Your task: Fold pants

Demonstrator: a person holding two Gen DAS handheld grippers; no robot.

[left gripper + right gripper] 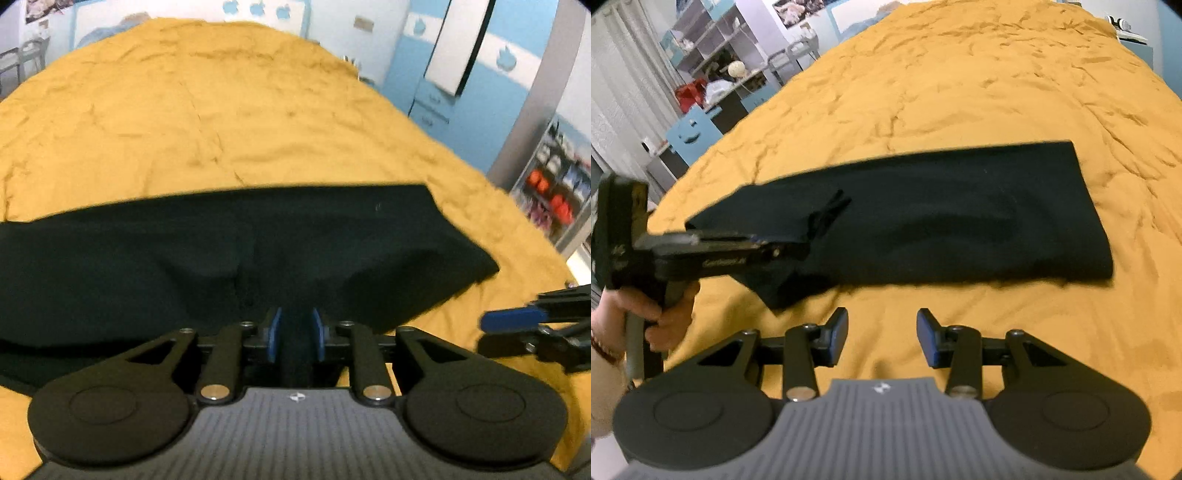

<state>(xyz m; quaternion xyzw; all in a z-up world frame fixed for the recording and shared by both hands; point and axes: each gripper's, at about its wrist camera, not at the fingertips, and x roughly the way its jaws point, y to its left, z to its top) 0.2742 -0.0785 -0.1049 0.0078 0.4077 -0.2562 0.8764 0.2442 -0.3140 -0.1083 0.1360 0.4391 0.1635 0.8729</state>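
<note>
Jaws first: my left gripper (295, 334) was clamped on a pinch of the pants (923, 214), my right gripper (882, 338) stood wide and empty. The pants lay as a long narrow band across the bed (960, 81), near its front edge. I judged the lengthwise fold done, crosswise folds left.

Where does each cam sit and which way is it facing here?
Left wrist: on the left gripper, low over the bed, facing along fingers shut on the black pants; right gripper at far right edge.
Right wrist: on the right gripper, open above bare bedspread, facing the pants lengthwise; the person's left hand shows at left holding the other gripper.
Shared: pants, bed, each other's gripper.
</note>
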